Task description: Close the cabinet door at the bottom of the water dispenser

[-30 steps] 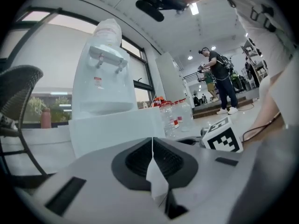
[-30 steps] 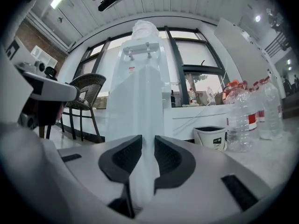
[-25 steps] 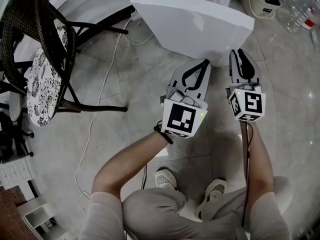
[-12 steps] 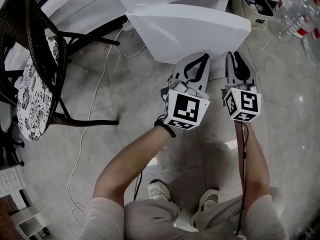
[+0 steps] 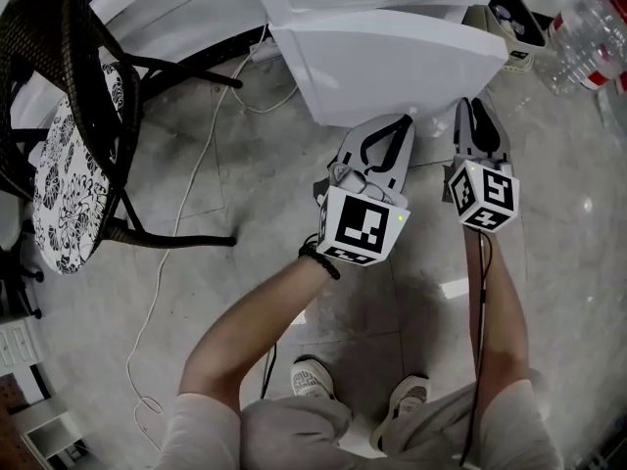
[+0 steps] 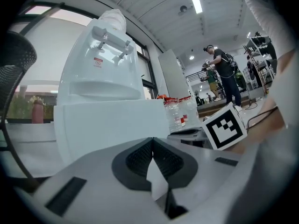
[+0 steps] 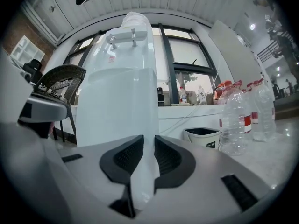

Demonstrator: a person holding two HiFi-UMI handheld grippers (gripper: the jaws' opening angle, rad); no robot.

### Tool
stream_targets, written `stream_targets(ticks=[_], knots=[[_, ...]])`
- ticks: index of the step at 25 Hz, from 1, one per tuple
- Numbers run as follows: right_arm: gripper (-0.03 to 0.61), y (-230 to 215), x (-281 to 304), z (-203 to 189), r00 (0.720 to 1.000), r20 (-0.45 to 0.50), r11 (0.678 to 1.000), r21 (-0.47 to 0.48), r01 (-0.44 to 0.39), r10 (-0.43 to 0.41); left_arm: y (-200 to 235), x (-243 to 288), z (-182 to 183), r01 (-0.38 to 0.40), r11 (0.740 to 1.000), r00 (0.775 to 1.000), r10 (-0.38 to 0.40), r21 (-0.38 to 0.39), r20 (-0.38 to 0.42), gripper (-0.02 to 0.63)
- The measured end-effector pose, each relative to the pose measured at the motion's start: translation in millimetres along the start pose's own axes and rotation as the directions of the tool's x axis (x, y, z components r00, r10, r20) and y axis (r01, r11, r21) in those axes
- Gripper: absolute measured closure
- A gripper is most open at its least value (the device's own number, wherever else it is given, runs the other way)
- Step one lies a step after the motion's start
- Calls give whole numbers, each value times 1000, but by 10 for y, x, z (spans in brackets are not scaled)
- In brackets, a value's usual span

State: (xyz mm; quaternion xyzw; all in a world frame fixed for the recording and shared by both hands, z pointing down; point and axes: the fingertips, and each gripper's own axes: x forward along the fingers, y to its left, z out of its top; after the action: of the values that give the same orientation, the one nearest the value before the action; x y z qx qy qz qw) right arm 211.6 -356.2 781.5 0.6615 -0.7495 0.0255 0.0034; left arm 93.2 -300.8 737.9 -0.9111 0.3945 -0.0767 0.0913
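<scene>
cabinet door [image 5: 392, 62] edge near right gripper [image 5: 477, 106]

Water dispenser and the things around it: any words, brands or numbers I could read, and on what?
No text is readable.
Red sticker on the water dispenser: too small.
Red bands on the bottles: blurred.
Label on the bin: too small.
Marker cube: black-and-white squares, no words.

White water dispenser [image 7: 117, 97] beside clear bottles [image 7: 233, 120]
</scene>
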Motion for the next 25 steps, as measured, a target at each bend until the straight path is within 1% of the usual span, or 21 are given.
stream_targets(ticks=[6, 8, 11, 15, 19, 22, 25], knots=[[508, -41, 181, 11, 1000, -17, 1000, 23, 21, -21, 92, -26, -23, -10, 1000, 1000, 10, -2, -3, 604], [508, -57, 218, 22, 1000, -20, 1000, 19, 19, -18, 100, 55, -11, -14, 1000, 1000, 14, -9, -3, 604], [509, -66, 250, 27, 1000, -18, 1000, 17, 23, -23, 153, 224, -5, -35, 999, 999, 35, -41, -7, 606], [509, -67, 272, 31, 1000, -21, 1000, 14, 23, -23, 235, 441, -26, -50, 998, 999, 49, -38, -22, 606], [512, -77, 312, 30, 999, -24, 1000, 0, 25, -25, 216, 579, -65, -25, 999, 999, 24, -47, -30, 606], [514, -83, 390, 37, 999, -32, 1000, -9, 23, -23, 217, 581, -96, -18, 998, 999, 15, -59, -36, 604], [523, 4, 459, 149, 1000, -8, 999, -49, -13, 13, 208, 549, -117, -11, 998, 999, 9, -69, -41, 604]])
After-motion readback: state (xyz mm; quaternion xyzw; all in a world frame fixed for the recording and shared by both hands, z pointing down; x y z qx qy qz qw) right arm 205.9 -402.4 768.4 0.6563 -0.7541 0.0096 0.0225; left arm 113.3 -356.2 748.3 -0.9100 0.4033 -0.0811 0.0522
